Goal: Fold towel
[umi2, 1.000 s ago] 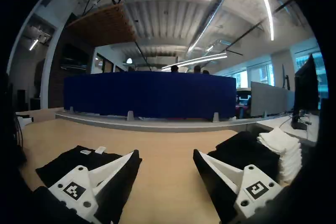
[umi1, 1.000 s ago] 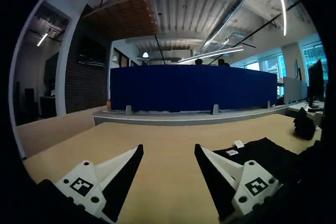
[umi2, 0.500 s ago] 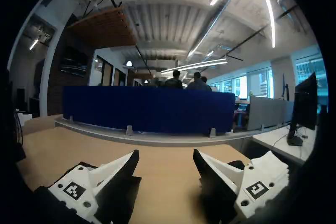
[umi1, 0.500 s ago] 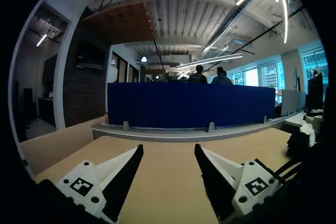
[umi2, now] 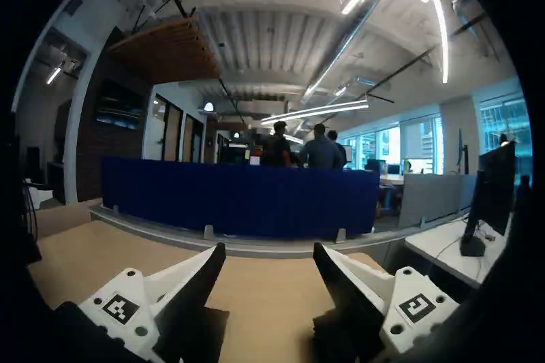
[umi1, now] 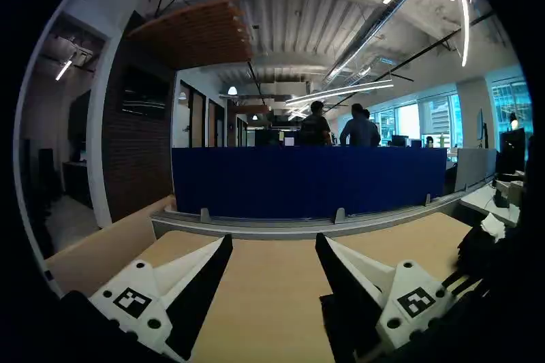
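In the left gripper view my left gripper is open, held above the light wooden table with nothing between its fingers. A bit of black towel shows low down beside its right-hand finger. In the right gripper view my right gripper is also open and holds nothing. Below it an edge of black towel peeks out under the left-hand finger, and a dark folded stack under the right-hand finger. Most of the cloth is hidden beneath the fingers.
A blue partition on a grey rail closes the table's far edge, with people standing behind it. A dark pile topped with white cloth sits at the table's right. A monitor stands on a white desk to the right.
Both grippers have lifted and tipped upward. The black towels and the white stack have slid down toward the bottom of both views, and the people behind the partition have come into sight. Both stay open.
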A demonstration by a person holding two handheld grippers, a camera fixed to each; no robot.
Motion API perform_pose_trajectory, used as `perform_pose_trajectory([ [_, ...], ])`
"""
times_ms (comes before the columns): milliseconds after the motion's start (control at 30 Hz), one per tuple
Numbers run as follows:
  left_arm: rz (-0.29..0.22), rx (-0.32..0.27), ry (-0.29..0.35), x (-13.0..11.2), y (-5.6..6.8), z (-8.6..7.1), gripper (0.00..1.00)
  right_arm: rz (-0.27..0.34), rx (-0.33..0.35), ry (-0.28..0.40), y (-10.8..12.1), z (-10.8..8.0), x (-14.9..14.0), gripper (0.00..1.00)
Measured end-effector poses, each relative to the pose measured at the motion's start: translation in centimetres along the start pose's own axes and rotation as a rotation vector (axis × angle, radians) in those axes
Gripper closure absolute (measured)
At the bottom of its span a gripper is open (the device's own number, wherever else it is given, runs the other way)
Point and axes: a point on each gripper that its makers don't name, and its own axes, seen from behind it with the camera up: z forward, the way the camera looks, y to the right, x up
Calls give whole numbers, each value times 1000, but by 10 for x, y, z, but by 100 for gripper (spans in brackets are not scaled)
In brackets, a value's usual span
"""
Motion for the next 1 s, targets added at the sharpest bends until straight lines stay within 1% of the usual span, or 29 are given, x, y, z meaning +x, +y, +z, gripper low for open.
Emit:
perform_pose_trajectory([
  [167,-5,-1,-10,18,0,1,10,-2,-1,-1,-1,4,19,0],
  [300,-5,-4,-12,28,1,2,10,-3,1,2,-1,5,30,0],
  [367,-5,-12,-15,30,3,3,10,-3,3,2,-2,7,33,0],
  [467,1,-36,-28,29,10,3,10,-8,15,-4,-4,8,36,0],
  [567,19,-67,-43,29,18,3,10,-21,36,-12,-9,9,38,0],
  [667,36,-111,-55,30,28,2,10,-44,80,-22,-19,8,40,0],
  [767,46,-180,-78,28,44,0,10,-72,138,-42,-33,7,38,0],
  [867,48,-260,-112,25,60,-5,10,-97,202,-75,-47,5,34,0],
  [1000,52,-329,-143,22,75,-8,10,-113,270,-124,-62,3,27,0],
])
